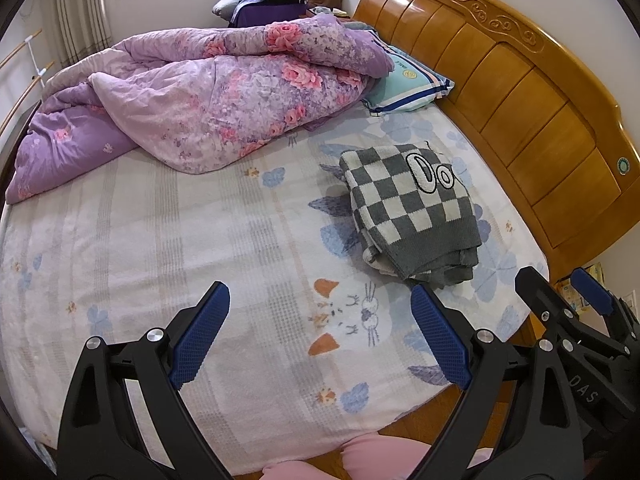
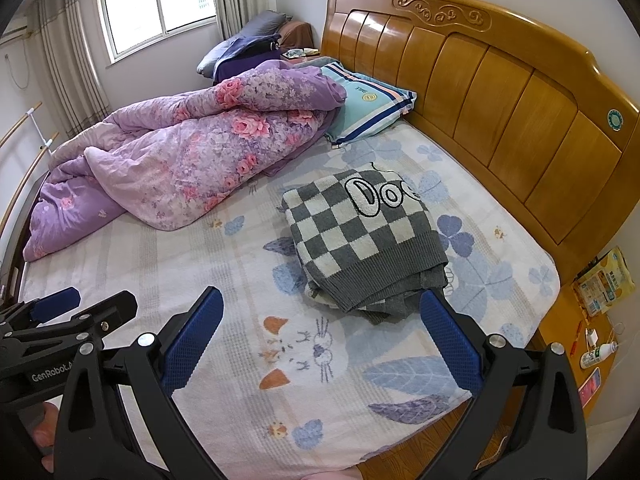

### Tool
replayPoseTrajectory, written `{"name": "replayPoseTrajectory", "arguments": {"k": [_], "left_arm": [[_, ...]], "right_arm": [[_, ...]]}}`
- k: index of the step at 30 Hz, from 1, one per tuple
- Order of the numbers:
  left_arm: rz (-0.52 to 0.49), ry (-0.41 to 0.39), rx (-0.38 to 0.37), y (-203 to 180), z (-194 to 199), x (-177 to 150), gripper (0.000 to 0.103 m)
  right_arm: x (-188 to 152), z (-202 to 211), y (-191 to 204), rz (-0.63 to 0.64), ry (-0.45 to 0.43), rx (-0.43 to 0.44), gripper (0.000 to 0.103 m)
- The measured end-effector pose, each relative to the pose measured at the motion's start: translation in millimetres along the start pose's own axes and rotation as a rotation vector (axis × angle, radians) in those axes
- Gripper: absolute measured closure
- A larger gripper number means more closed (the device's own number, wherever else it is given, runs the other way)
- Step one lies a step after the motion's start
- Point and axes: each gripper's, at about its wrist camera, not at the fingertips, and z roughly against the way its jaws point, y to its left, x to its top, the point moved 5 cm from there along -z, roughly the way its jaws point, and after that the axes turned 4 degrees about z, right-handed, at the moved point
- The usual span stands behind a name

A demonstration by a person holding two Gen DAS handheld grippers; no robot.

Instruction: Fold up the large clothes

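Folding looks done to me: the checkered sweater (image 2: 362,240) lies in a neat stack on the bed sheet (image 2: 224,320), at about one o'clock from my left tongs (image 1: 320,336). Both left and right tongs (image 2: 320,340) gape wide, holding nothing.

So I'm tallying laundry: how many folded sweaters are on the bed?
1: the checkered sweater lies folded on the sheet near the headboard. The quilt could hide others.
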Motion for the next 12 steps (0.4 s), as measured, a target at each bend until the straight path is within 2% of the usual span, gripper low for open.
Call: {"name": "replayPoseTrajectory", "arguments": {"k": [12], "left_arm": [[-0.002,0.005,0.001,0.2,-0.6,0.9,0.011]], "right_arm": [[5.4,-4.0,1.5,0.003,0.006,0.005,0.008]]}}
